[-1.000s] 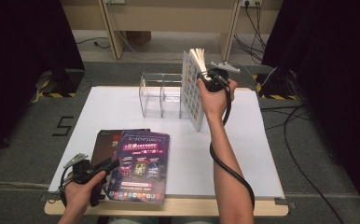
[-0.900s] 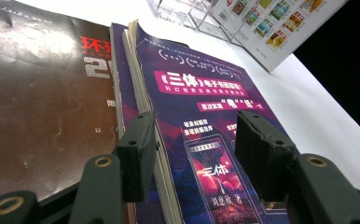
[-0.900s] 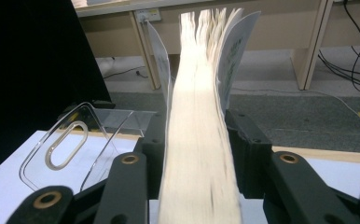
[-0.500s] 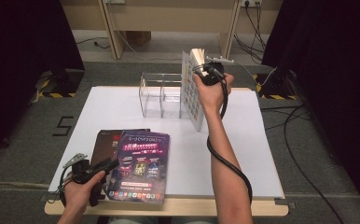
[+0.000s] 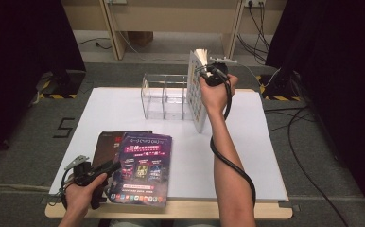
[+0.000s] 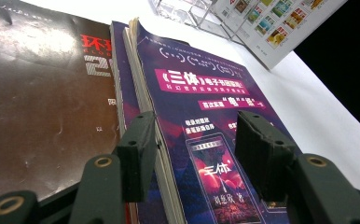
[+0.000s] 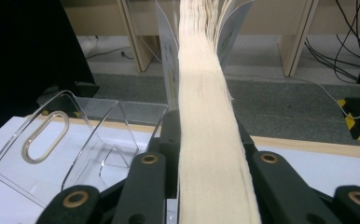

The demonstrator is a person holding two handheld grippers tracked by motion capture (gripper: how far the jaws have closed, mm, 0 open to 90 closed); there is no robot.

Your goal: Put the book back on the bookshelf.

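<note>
- My right arm reaches far across the worktop [image 5: 124, 113]; the right gripper [image 5: 208, 72] has just been closing its fingers and now pinches the upright magazine [image 5: 197, 94] by its page edge, beside the clear rack [image 5: 164, 94].
- My left gripper [image 5: 106, 166] rests near-left, fingers apart astride the purple magazine [image 5: 143, 165].
- Bare worktop lies to the right.
</note>
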